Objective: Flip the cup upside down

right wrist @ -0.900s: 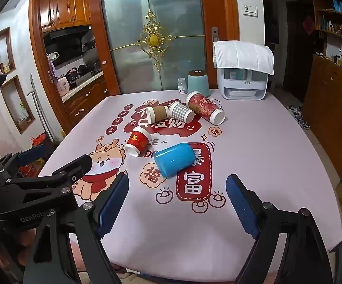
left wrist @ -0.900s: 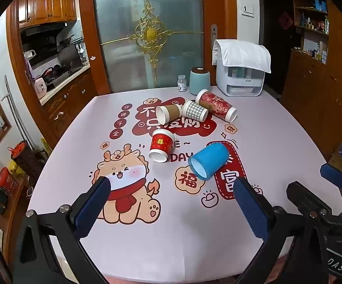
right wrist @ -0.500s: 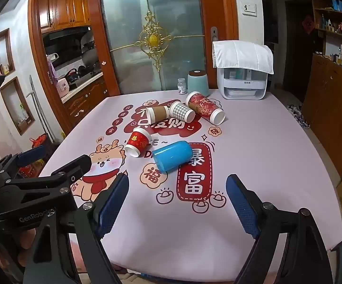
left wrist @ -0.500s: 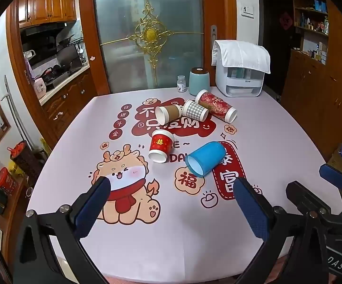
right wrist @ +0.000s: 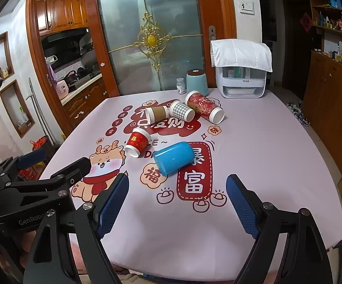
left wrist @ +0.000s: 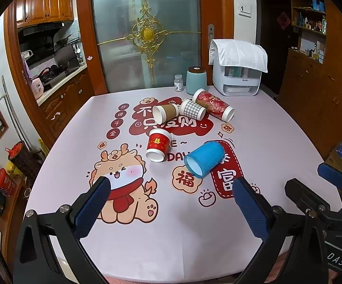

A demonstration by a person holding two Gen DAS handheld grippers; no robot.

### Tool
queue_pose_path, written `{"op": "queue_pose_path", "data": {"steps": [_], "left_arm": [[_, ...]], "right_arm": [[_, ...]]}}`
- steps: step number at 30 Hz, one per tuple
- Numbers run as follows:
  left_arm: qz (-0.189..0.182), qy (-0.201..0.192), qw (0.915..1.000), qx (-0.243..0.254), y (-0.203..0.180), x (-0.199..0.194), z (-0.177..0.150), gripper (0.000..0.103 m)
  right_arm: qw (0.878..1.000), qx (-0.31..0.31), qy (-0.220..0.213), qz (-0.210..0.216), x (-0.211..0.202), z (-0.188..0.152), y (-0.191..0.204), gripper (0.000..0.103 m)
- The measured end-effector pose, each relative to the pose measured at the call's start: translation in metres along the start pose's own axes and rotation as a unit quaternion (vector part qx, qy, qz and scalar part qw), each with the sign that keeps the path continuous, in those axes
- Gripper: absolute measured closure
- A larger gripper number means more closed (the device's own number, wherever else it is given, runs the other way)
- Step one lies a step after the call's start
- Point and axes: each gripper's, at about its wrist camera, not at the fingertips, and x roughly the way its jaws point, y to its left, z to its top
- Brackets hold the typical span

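Observation:
Several cups lie on their sides on the pink printed tablecloth [left wrist: 277, 142]. A blue plastic cup [left wrist: 204, 159] lies nearest, mouth toward me; it also shows in the right wrist view [right wrist: 173, 158]. A small red paper cup [left wrist: 158, 148] lies left of it. Farther back lie a brown cup [left wrist: 165, 114], a checked cup [left wrist: 192, 110] and a tall red patterned cup [left wrist: 213, 107]. My left gripper [left wrist: 171, 189] is open and empty over the near table edge. My right gripper [right wrist: 178, 187] is open and empty, just short of the blue cup.
At the table's far edge stand a light teal canister [left wrist: 196, 80], a small white bottle [left wrist: 178, 86] and a white appliance under a cloth [left wrist: 237, 75]. A glass door is behind. Wooden cabinets [left wrist: 317, 94] stand to the right. The left gripper's body [right wrist: 29, 189] sits beside my right one.
Both grippers stay open and have hardly moved. The cups lie where they were.

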Motion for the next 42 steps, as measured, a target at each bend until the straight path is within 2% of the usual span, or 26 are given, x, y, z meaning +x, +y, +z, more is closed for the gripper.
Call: {"op": "queue_pose_path", "data": {"steps": [42], "left_arm": [[-0.010, 0.007, 0.9999, -0.007, 0.0031, 0.0034, -0.0042, 0.002]], "right_arm": [[1.000, 0.005, -0.005, 0.003, -0.0010, 0.0043, -0.0023, 0.017]]}}
